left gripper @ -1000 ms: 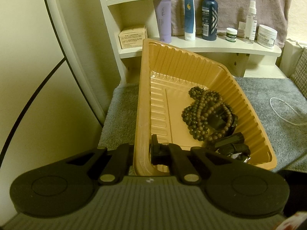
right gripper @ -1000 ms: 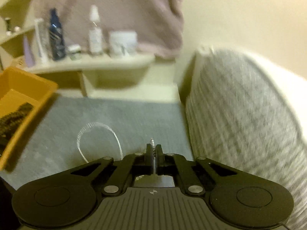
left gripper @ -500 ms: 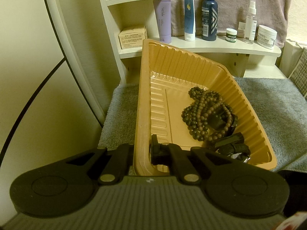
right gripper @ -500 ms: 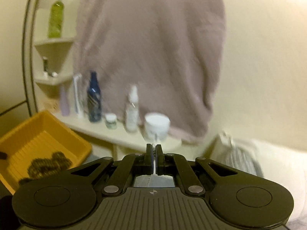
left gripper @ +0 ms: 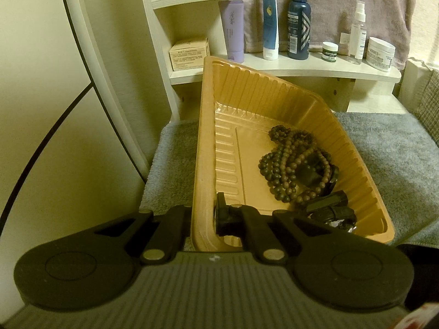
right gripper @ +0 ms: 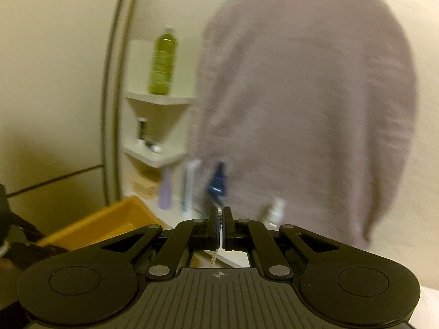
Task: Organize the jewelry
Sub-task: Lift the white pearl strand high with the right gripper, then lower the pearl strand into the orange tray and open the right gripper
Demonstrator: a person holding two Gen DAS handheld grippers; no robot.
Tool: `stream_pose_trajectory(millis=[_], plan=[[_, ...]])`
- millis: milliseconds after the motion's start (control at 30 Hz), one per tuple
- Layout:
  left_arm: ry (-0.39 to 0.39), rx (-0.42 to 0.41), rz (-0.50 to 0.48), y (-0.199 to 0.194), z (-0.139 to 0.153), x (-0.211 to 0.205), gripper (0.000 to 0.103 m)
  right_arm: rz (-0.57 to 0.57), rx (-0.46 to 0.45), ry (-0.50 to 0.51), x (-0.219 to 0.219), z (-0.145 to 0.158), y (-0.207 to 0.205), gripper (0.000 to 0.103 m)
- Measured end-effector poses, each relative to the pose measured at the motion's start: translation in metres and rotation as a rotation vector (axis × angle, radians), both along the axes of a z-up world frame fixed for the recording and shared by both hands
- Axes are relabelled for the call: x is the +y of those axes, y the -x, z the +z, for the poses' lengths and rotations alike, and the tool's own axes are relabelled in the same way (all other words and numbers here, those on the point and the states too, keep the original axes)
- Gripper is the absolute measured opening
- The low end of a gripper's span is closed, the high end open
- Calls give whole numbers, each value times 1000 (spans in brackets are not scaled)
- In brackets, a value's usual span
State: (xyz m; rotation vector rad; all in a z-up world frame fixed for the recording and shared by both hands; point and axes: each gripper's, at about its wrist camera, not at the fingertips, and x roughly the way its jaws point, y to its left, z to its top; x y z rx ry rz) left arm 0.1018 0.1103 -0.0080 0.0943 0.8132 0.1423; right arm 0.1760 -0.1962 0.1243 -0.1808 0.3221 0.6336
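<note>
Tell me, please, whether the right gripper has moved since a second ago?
Yes. The right gripper has risen and swung left: the shelf bottles sank to its fingertips, and the green bottle came into view.

L cam close over tray [left gripper: 274, 93]; R cam faces towel [right gripper: 315, 109]; both see tray.

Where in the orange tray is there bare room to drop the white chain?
The tray floor is bare along its left wall and far end, beside the wooden beads. The near right corner is crowded with beads and dark pieces. The left gripper clamps the near left wall.
</note>
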Motion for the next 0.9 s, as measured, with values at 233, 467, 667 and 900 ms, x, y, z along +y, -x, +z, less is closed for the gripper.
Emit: stream_pose_trajectory(millis=[233, 467, 667, 900], plan=[[1, 0, -2, 1, 1, -1, 3, 142, 8, 1, 51, 5, -1, 2], [4, 0, -1, 1, 2, 0, 3, 242, 27, 16, 87, 5, 1, 2], [5, -1, -1, 1, 2, 1, 3, 285, 79, 39, 106, -6, -9, 2], [9, -2, 0, 1, 1, 1, 3, 295, 173, 60, 119, -26, -27, 2]])
